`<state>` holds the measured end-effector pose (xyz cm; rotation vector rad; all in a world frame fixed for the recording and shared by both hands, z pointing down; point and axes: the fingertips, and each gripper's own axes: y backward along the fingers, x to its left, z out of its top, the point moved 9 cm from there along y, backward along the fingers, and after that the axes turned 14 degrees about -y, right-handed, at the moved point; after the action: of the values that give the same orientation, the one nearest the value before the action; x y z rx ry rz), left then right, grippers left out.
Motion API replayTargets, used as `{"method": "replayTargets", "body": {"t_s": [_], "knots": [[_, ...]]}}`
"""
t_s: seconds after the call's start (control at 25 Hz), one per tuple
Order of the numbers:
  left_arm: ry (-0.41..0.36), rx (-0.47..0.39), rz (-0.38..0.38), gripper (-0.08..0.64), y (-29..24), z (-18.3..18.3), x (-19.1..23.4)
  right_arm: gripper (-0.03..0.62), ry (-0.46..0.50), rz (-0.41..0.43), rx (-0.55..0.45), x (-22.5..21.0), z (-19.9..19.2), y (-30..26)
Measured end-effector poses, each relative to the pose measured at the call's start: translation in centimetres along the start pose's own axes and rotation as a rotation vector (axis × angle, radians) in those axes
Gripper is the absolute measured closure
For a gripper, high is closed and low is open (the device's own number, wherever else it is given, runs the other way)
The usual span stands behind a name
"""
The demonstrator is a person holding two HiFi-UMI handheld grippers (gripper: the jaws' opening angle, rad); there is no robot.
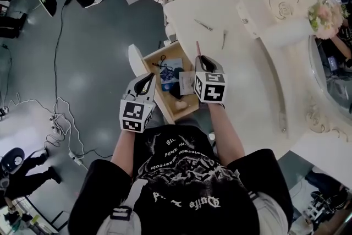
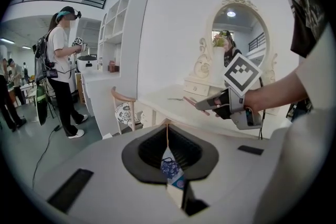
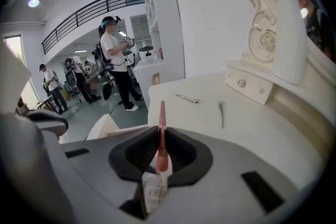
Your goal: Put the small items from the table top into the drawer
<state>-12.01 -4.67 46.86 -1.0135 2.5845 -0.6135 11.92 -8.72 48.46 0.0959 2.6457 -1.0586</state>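
Right gripper (image 3: 160, 136) is clamped on a slim pink stick (image 3: 161, 118). Jaws are nearly together w/ the stick pinched low down, so most of it pokes out past the tips. I can't tell exactly what it is, maybe a clip or a file. I'm gripping near one end so it should fall clean once I let go.

In the head view the right gripper (image 1: 201, 59) sits at the table (image 1: 242, 80) edge, right beside the open drawer (image 1: 162, 51). The stick (image 1: 198, 48) points back over the table top. It's off the table but not in the drawer yet.

Left gripper (image 2: 167, 136) has its jaws together w/ nothing between them. It hangs over the drawer's outer side (image 1: 148, 77), prob just parked out of the way. Looking down past its tips I see a blue patterned pouch (image 2: 171, 169) lying in the drawer, plus other bits already in there.

Two metal hair clips (image 3: 187, 97) (image 3: 221, 112) lie on the table, near each other and well apart from me. I reckon those are left to do.

Next move, as I judge it: swing the right gripper left over the drawer and tip the stick down, so it doesn't catch the rim.
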Motion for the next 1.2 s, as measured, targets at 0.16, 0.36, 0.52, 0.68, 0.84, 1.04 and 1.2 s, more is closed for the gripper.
{"method": "replayTargets", "body": {"t_s": [0.16,0.36,0.52,0.68,0.84,1.04,1.2], "knots": [[0.006,0.001,0.001,0.539,0.2,-0.2,0.1,0.535,0.043,0.043,0.014,1.9,-0.6,-0.2],[0.008,0.007,0.010,0.538,0.7,-0.4,0.7,0.535,0.092,0.077,0.042,3.5,-1.6,-0.5],[0.016,0.011,0.018,0.539,0.9,-0.7,1.3,0.535,0.107,0.089,0.069,4.3,-2.5,-0.9],[0.026,0.010,0.028,0.539,1.2,-0.9,1.7,0.535,0.137,0.087,0.099,4.9,-3.2,-1.4],[0.034,0.017,0.036,0.538,1.5,-1.3,2.1,0.535,0.128,0.079,0.135,5.0,-4.0,-2.2],[0.041,0.026,0.043,0.538,1.9,-1.6,2.5,0.535,0.123,0.057,0.175,5.0,-4.8,-3.2],[0.040,0.030,0.046,0.539,2.1,-1.8,2.8,0.535,0.100,0.057,0.191,4.8,-5.4,-4.0]]}}
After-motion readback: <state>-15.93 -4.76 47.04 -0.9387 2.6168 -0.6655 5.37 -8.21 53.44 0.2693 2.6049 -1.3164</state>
